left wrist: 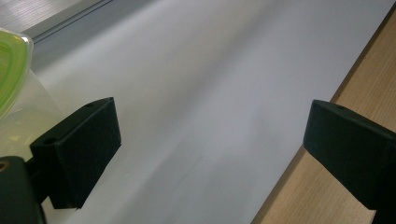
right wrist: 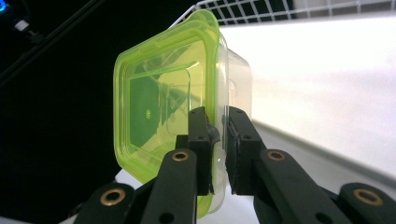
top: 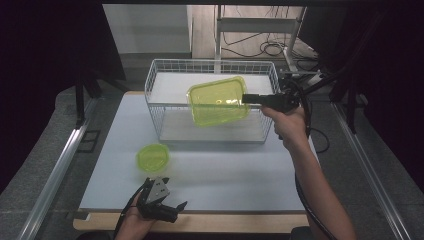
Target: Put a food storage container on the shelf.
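— Where's the container?
— My right hand-held gripper [right wrist: 217, 140] is clenched on the rim of the green rectangular container [top: 218, 100], holding it above the wire basket [top: 160, 107].
— And the left?
— My left hand-held gripper [top: 174, 199] rests released at the bench [top: 240, 170] edge, near the small green bowl [top: 152, 157].

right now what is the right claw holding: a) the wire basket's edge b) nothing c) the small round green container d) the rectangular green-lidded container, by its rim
d: the right claw is clamped on the rim of the rectangular green-lidded container, which hangs tilted over the wire basket, while the small round green container sits untouched on the table.
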Tool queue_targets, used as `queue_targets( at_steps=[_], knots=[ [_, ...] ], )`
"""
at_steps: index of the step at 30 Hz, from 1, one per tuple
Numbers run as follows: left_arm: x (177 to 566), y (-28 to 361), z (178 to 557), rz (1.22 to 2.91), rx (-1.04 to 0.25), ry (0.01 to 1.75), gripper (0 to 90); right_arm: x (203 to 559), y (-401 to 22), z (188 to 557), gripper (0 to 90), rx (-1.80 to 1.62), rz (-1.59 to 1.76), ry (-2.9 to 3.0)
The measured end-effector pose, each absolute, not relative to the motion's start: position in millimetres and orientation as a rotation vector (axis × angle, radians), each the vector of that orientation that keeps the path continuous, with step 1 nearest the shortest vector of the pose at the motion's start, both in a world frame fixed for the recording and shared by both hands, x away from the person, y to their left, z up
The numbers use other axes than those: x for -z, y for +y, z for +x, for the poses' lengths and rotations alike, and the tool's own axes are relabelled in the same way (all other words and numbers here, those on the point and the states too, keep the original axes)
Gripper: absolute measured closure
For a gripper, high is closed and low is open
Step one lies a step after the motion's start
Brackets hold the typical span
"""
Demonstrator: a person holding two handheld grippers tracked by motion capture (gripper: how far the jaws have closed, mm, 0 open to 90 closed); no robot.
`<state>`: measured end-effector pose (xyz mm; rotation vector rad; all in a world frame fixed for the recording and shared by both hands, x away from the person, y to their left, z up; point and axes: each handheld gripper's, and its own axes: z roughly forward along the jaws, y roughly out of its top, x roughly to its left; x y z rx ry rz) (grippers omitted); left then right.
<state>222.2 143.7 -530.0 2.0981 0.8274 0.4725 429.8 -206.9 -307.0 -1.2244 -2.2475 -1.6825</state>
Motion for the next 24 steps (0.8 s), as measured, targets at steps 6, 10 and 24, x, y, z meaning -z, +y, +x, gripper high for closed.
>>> queue_targets(
  at_steps=[6, 10, 24],
  knots=[
    [530, 145, 222, 2.100, -0.471, 0.826, 3.9, 300, -197, 445, 81.4, 1.704, -1.276, -2.238],
    [529, 145, 222, 2.097, -0.472, 0.825, 3.9, 298, -191, 455, 81.4, 1.700, -1.323, -2.244],
    [529, 146, 222, 2.101, -0.473, 0.820, 4.0, 304, -185, 473, 80.7, 1.675, -1.449, -2.235]
  ],
)
